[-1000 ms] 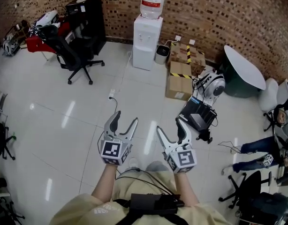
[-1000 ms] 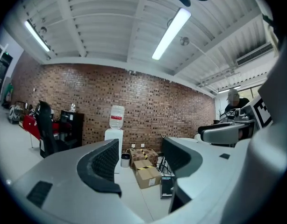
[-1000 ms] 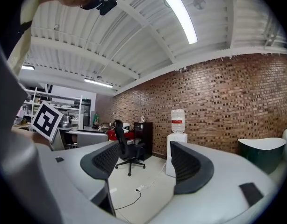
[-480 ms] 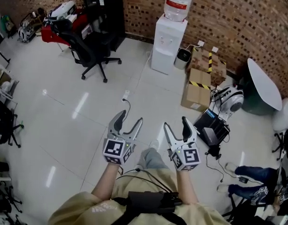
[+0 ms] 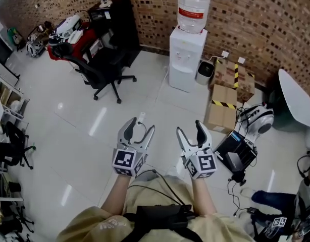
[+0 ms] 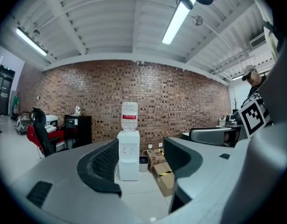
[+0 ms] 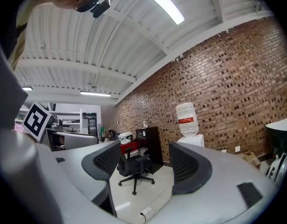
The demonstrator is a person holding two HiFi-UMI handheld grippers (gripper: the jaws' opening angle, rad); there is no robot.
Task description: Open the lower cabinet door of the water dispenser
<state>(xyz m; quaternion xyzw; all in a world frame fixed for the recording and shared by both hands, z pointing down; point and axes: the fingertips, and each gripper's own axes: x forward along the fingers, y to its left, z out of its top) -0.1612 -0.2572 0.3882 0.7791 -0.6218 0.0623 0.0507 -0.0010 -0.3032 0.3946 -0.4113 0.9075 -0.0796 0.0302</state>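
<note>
The white water dispenser (image 5: pixel 188 59) with a clear bottle (image 5: pixel 193 8) on top stands against the brick wall, well ahead of both grippers. Its lower cabinet door (image 5: pixel 183 78) looks closed. My left gripper (image 5: pixel 139 127) is open and empty above the floor, and in the left gripper view the dispenser (image 6: pixel 128 157) shows far off between its fingers. My right gripper (image 5: pixel 190 128) is open too, its jaws having just been closing with nothing between them. In the right gripper view the dispenser's bottle (image 7: pixel 186 119) shows above the right finger.
A black office chair (image 5: pixel 102 67) and a black cabinet (image 5: pixel 117 26) stand left of the dispenser. A small bin (image 5: pixel 204 72) and cardboard boxes (image 5: pixel 223 107) sit to its right. A power strip (image 5: pixel 141 117) lies on the tiles ahead. Black equipment (image 5: pixel 238 155) and cables lie right.
Both grippers have travelled forward across the floor with the person. The dispenser appears nearer and further right in the head view. The right jaws look slightly narrower.
</note>
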